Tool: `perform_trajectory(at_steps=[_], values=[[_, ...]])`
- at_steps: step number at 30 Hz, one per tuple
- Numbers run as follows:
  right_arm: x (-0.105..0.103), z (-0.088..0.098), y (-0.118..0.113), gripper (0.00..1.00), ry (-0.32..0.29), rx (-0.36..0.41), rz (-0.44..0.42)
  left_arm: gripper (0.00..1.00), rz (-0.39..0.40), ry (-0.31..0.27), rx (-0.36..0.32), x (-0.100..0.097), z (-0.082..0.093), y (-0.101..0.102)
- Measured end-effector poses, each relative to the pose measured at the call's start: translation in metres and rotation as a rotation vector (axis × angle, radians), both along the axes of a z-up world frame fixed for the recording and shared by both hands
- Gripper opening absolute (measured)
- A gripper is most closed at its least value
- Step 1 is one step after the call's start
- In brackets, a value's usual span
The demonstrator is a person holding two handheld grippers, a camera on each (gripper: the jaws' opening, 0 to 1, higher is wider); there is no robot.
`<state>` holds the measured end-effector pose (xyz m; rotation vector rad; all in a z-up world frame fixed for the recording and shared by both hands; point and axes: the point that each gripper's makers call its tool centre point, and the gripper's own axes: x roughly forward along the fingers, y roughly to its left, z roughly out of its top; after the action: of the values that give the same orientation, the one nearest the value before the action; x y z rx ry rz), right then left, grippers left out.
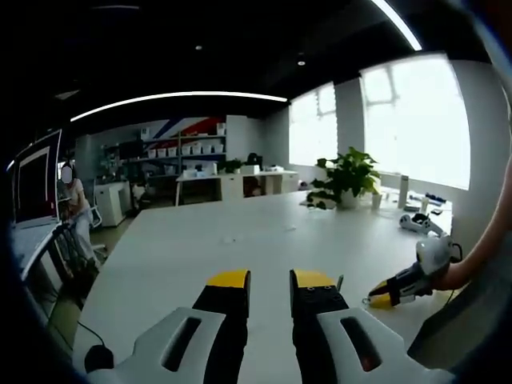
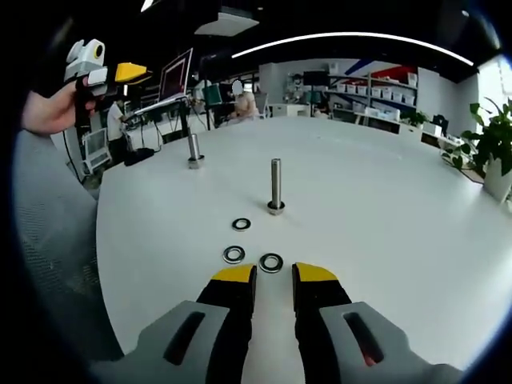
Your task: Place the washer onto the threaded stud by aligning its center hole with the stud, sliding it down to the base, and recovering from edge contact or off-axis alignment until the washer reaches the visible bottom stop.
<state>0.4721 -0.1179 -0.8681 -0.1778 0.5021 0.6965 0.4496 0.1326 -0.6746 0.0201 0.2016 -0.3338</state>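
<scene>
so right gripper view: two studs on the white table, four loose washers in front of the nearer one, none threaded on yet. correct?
Not quite: there are three loose washers, not four, as the right gripper view shows. The rest holds: two studs, the nearer stud and a farther stud, stand on the white table, and no washer is threaded on.

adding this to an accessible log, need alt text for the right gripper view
The right gripper, jaws slightly apart and holding nothing, points across a white table at three washers lying flat just ahead of its tips. Beyond them stands an upright threaded stud, with a second stud farther left. The left gripper hovers at upper left.
</scene>
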Motion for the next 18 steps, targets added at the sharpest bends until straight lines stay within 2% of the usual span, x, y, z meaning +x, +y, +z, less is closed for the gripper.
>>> perform_trajectory(at_steps=[18], values=[[0.0036,-0.0001,0.0048,0.19,-0.018,0.021,0.010,0.17,0.004,0.007,0.003,0.0006,-0.0020,0.0007]])
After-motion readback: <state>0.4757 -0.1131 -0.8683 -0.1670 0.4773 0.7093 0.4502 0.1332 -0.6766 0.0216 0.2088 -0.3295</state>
